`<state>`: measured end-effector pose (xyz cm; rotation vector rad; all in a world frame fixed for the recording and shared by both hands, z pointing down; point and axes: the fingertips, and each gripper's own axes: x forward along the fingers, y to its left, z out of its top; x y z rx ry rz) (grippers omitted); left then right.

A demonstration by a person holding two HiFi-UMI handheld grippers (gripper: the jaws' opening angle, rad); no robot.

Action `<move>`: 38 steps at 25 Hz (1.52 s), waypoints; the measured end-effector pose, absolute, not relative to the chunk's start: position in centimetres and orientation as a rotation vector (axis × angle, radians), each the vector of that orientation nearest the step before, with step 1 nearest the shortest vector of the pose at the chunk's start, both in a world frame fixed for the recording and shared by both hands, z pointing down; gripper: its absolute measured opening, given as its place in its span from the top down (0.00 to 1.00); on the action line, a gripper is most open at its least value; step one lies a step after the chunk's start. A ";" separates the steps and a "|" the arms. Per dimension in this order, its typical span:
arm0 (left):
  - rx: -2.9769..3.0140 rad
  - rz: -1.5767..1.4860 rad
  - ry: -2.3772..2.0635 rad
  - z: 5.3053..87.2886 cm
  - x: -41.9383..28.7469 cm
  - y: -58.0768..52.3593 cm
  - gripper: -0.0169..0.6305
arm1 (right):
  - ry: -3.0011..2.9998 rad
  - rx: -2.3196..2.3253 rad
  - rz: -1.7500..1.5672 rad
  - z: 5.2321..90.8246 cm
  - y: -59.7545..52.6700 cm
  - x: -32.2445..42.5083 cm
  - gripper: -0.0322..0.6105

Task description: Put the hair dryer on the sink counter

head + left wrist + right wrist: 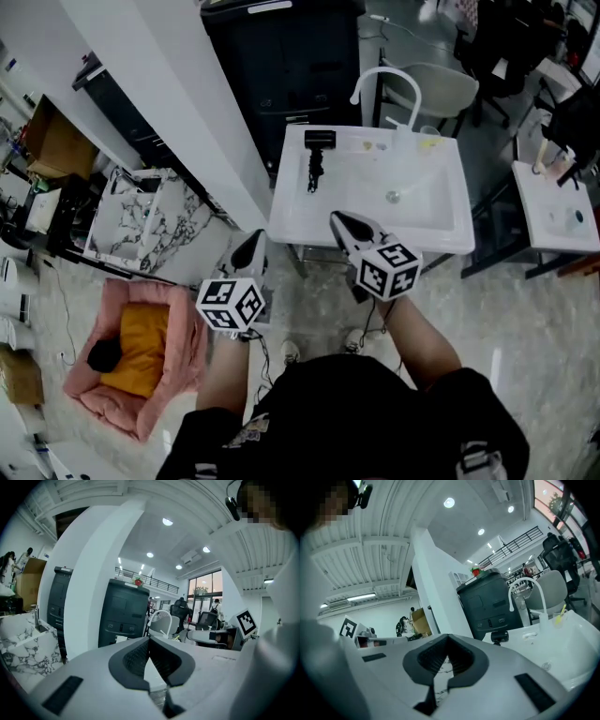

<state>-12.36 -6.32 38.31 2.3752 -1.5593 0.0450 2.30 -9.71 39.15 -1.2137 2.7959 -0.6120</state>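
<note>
A black hair dryer (317,155) lies on the left side of the white sink counter (300,220), beside the basin; in the right gripper view the hair dryer (500,637) shows just past the jaws. My left gripper (251,244) hangs in front of the counter's left corner, away from the dryer, jaws shut and empty. My right gripper (337,219) is held over the counter's front edge, below the dryer, also shut with nothing in it. The jaw tips meet in both the left gripper (149,640) and right gripper (448,637) views.
A white faucet (384,80) arches over the basin's back. A black cabinet (281,66) stands behind the counter, a white pillar to its left. A marbled unit (141,220) and a pink pet bed (131,361) sit left; another white table (553,206) stands right.
</note>
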 end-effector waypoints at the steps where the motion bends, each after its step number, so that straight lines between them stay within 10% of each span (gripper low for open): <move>1: 2.381 0.044 -1.552 38.1 -13.1 -6.1 0.97 | 2.790 -1.218 -0.615 39.1 -9.5 1.4 0.95; 38: 2.563 0.080 -0.959 42.1 -19.1 -2.4 0.97 | 2.537 -1.729 -0.615 42.7 -0.7 -7.8 0.95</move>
